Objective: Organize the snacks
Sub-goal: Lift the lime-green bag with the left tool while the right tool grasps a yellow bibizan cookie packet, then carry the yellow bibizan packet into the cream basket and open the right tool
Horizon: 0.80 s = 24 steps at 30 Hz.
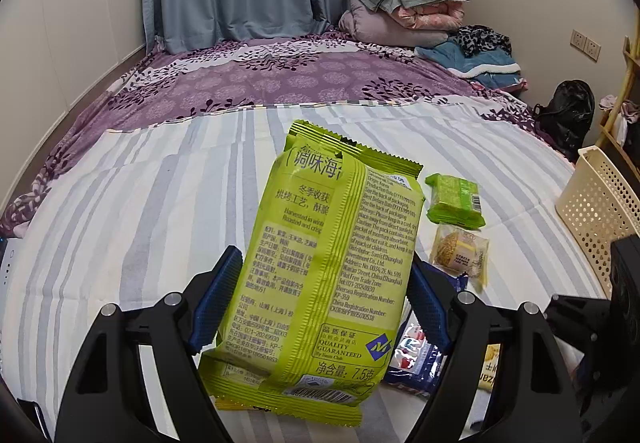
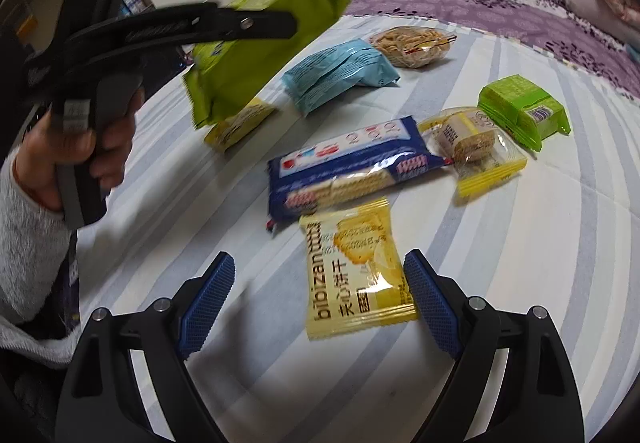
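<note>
My left gripper [image 1: 320, 283] is shut on a large lime-green seaweed bag [image 1: 332, 259], lifted off the striped bed sheet [image 1: 140, 203]. The right wrist view shows that same bag [image 2: 272, 55] hanging tilted from the gripper, which a hand [image 2: 80, 155] in a grey sleeve holds. My right gripper [image 2: 320, 255] is open, low over a yellow biscuit packet [image 2: 356, 275] that lies flat between its blue pads without touching them. Just beyond lies a dark blue cracker pack [image 2: 352, 167].
On the sheet lie a light blue bag [image 2: 336, 77], a clear noodle-snack pack [image 2: 412, 43], a small green pack [image 2: 520, 111], a clear cake pack [image 2: 472, 147] and another yellow packet [image 2: 240, 123]. A cream perforated basket [image 1: 596, 211] stands at the bed's right edge.
</note>
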Motion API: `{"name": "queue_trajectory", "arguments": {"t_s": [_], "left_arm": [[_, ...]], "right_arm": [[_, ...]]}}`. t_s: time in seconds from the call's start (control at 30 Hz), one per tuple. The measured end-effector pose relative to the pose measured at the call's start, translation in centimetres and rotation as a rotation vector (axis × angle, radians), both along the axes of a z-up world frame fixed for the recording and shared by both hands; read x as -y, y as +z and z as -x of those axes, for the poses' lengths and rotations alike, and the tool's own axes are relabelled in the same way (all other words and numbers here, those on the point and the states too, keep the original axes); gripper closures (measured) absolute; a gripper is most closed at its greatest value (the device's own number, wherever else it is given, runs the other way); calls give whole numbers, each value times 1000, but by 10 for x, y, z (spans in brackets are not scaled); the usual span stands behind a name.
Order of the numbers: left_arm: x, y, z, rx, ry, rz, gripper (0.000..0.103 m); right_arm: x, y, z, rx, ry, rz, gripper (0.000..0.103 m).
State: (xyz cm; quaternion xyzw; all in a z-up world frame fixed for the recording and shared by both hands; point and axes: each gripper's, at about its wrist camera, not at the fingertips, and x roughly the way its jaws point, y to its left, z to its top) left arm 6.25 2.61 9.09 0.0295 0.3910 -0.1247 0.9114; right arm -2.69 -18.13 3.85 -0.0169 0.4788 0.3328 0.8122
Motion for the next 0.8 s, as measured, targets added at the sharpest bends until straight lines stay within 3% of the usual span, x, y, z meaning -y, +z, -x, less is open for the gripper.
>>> {"name": "queue_trajectory", "arguments": {"t_s": [0.13,0.37,0.8], "left_arm": [[1,1,2,3,-12,5,23],[-4,6,8,11,-2,8,22],[4,18,20,36,-20,9,22]], "right_arm": [[-6,0,4,44,-28,49,25],[-14,0,1,120,-78,177,56],[11,27,16,169,-185,111,57]]}}
